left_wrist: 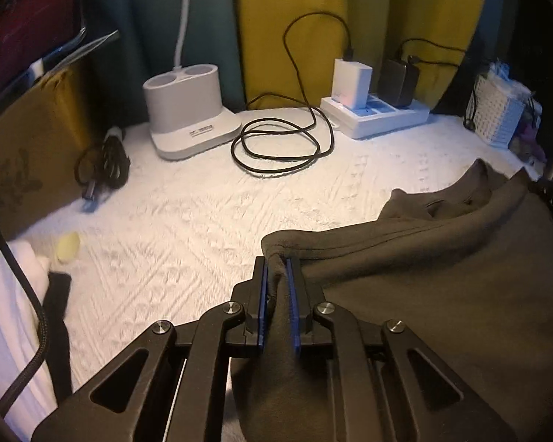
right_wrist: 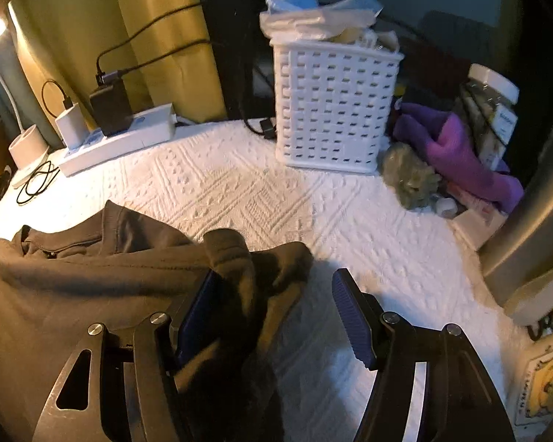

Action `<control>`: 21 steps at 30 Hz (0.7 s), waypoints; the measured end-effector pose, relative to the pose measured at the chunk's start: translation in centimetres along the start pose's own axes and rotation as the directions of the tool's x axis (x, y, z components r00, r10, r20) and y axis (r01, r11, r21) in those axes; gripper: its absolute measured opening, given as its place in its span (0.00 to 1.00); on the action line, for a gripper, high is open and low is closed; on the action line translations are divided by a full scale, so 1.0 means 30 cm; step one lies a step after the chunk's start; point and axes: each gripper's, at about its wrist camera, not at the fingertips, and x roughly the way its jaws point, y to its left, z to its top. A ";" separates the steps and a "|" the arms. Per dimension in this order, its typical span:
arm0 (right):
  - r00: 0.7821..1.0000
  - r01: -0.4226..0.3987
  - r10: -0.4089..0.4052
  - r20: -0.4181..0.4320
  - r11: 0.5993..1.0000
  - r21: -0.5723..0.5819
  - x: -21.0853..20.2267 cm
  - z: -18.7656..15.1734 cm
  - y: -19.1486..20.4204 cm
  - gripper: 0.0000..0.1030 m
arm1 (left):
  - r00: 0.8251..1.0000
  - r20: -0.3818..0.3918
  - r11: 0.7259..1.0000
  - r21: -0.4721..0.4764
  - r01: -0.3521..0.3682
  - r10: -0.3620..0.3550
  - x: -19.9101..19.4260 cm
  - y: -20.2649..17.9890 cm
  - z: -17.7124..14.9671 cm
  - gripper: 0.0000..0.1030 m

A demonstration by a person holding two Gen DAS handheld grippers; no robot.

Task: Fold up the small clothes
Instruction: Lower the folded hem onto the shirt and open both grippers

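- One dark brown garment lies on the bedspread's near edge.
- One white textured bedspread carries everything.
- Two grippers: the left gripper and the right gripper.
- One white double-cup stand at the far edge.
- One white power strip at the far edge, with two plugs in it: one white adapter and one black adapter.
- One coiled black cable between stand and strip.
- One bundled black cable near the left edge.
- One white woven basket at the far right corner.
- One purple cloth beside the basket.
- One jar with a white lid.
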 end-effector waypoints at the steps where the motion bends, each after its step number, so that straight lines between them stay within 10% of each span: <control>1: 1.000 0.003 -0.003 0.009 1.000 0.005 -0.023 -0.005 -0.008 0.65 | 1.000 0.002 1.000 -0.016 -0.002 0.002 -0.012 0.007 -0.001 0.15; 5: 1.000 0.005 -0.005 0.030 1.000 0.030 -0.107 -0.037 -0.034 0.65 | 0.999 0.032 0.998 -0.070 -0.003 0.005 -0.093 0.034 -0.031 0.39; 11: 0.999 -0.033 0.033 0.015 0.999 0.028 -0.200 -0.158 -0.025 0.64 | 1.000 0.011 0.993 -0.113 0.023 -0.022 -0.177 0.026 -0.136 0.41; 21: 0.999 -0.009 0.004 -0.053 0.995 -0.099 -0.192 -0.274 0.035 0.28 | 0.998 -0.039 0.993 -0.106 0.050 -0.055 -0.261 -0.066 -0.249 0.41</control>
